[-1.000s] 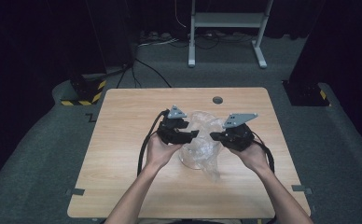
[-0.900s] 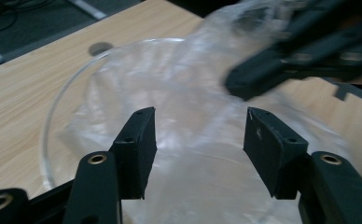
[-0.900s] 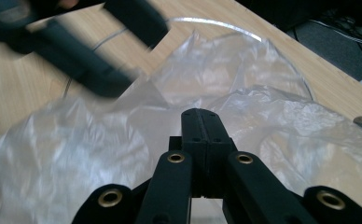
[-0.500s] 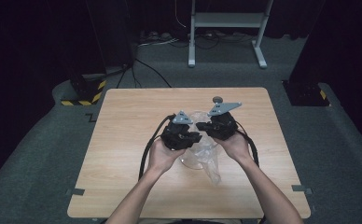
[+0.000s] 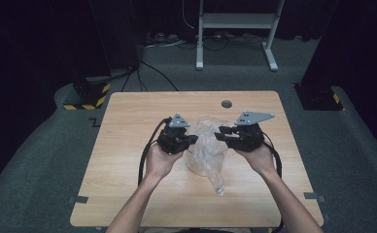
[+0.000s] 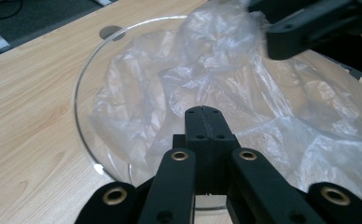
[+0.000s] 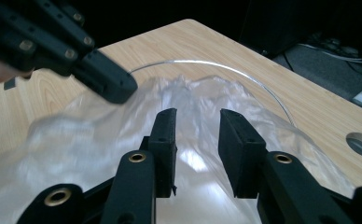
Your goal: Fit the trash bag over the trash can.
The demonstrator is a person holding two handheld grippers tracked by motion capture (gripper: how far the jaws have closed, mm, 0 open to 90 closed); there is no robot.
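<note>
A crumpled clear plastic bag (image 5: 208,145) lies in and over a clear glass bowl (image 5: 196,167) at the middle of the wooden table. My left gripper (image 5: 194,140) is at the bag's left side; in the left gripper view its jaws (image 6: 202,112) have just closed and stand together, pinching a fold of the bag (image 6: 263,102). My right gripper (image 5: 218,133) is at the bag's right side. Its jaws (image 7: 195,123) have just been opening and stand apart, with the film (image 7: 76,140) behind the gap and not pressed.
The bowl's rim (image 6: 79,93) curves round the bag, and the bag's tail (image 5: 217,184) trails toward the table's near edge. A round cable hole (image 5: 226,104) sits near the far edge. Bare tabletop (image 5: 123,145) lies left and right of the hands.
The right gripper swung in over the bag, then drew back to the right with its jaws parted. The left gripper stayed in place and its jaws came together.
</note>
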